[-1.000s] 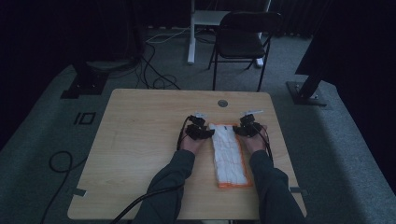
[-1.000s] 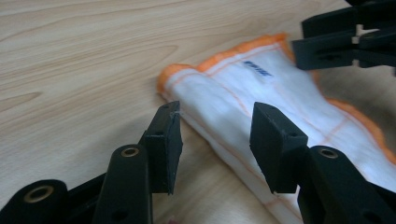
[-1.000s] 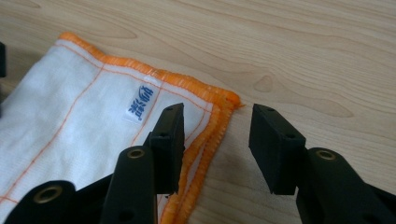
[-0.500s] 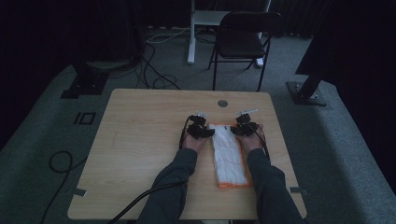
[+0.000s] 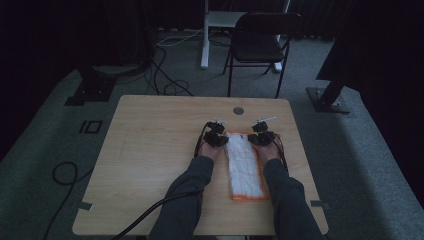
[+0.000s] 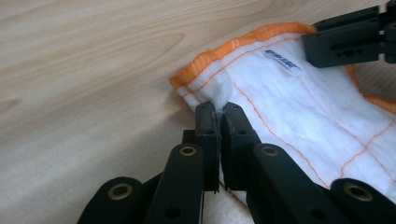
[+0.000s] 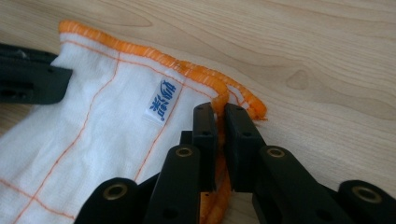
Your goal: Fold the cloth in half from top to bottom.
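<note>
Gripping the far end of the cloth (image 5: 243, 162), we list the step in hand as a two-corner pinch, most likely ahead of a lift or fold.

Item: white cloth with orange hem and orange grid stitching, a small blue-lettered label (image 7: 161, 101) near its far edge. Location: lying lengthwise on the right half of the wooden surface (image 5: 150, 150), between our forearms, its far end at the tongs.

Left tongs (image 6: 218, 109): have just been closing; now clenched on the far left corner, a small peak of fabric puckered up between the tips.

Right tongs (image 7: 219, 112): have just been closing; now clamped over the orange hem at the far right corner, the hem bunched between the jaws.

Handling note, our judgement: we should raise both corners together and level, keeping the far edge taut, so the weave neither slips out nor skews. The left bite looks thin; we would check that it holds before pulling.
</note>
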`<state>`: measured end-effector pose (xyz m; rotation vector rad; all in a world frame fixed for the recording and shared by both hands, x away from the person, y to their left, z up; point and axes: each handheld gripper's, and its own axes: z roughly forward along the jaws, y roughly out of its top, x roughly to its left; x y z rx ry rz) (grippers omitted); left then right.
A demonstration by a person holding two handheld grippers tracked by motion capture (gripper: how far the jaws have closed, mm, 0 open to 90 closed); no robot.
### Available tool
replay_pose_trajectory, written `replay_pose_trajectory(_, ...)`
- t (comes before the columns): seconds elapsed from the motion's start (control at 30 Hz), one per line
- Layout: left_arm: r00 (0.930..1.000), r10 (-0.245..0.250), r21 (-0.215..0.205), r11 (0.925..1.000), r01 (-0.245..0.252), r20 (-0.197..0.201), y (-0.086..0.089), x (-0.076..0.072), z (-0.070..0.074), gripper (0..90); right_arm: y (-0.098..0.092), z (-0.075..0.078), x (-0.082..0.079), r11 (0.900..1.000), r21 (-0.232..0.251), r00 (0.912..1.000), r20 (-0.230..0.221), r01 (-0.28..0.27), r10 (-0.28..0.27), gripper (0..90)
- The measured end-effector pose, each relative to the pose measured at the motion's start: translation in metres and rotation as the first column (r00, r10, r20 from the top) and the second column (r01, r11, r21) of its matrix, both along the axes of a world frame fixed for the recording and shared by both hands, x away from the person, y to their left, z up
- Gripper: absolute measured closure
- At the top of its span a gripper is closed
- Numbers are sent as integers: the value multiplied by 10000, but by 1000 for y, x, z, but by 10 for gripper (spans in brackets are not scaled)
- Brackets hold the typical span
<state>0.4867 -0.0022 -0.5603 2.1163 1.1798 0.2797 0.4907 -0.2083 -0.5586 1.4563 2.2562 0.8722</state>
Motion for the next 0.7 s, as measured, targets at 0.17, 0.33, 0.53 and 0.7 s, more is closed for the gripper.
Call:
replay_pose_trajectory(0.17,9989,258,86,9996,-262,383,-2,-1,3,884,-2,3,0,10000,39,9999,159,27,-28,845)
replay_pose_trajectory(0.33,9970,229,-154,9996,-218,746,-4,-3,13,884,-5,10,-2,9999,138,9991,427,-12,6,848)
replay_pose_trajectory(0.53,9922,13,-269,9996,21,1245,-4,-3,32,884,-10,20,-4,9988,488,9958,908,60,-104,849)
replay_pose_trajectory(0.7,9870,-88,-513,9985,172,1605,-5,-6,45,883,-16,32,-6,9973,724,9908,1337,98,-195,849)
